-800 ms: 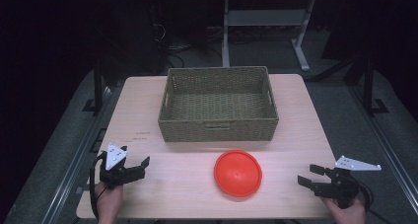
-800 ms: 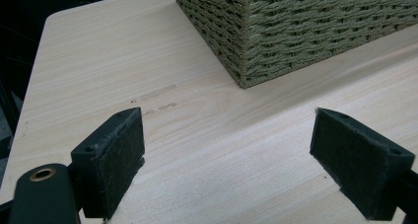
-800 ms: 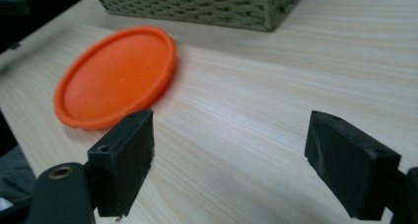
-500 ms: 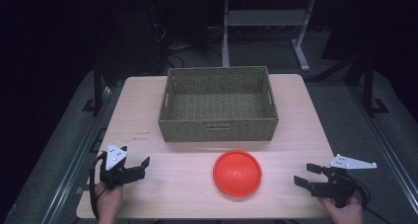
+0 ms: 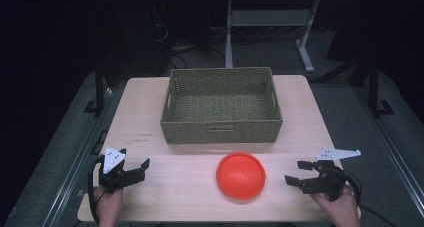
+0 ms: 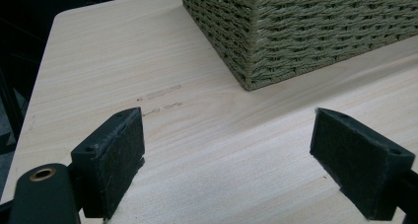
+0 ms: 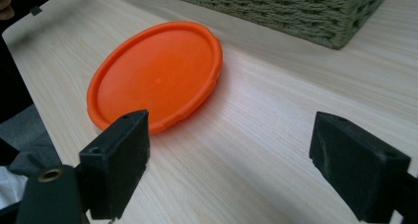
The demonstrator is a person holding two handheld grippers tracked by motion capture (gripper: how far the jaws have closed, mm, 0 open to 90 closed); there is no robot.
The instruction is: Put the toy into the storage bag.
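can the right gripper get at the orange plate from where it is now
Probably yes. The right gripper is open, facing the orange plate, with only bare table between them. The plate lies flat, so gripping its rim may take some tilting.

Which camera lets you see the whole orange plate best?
The high view: the orange plate shows whole and round from above, in front of the basket. The right gripper view shows the plate close and large, but slanted, with one of the gripper's fingers covering a bit of its rim. The left gripper view looks at the basket corner.
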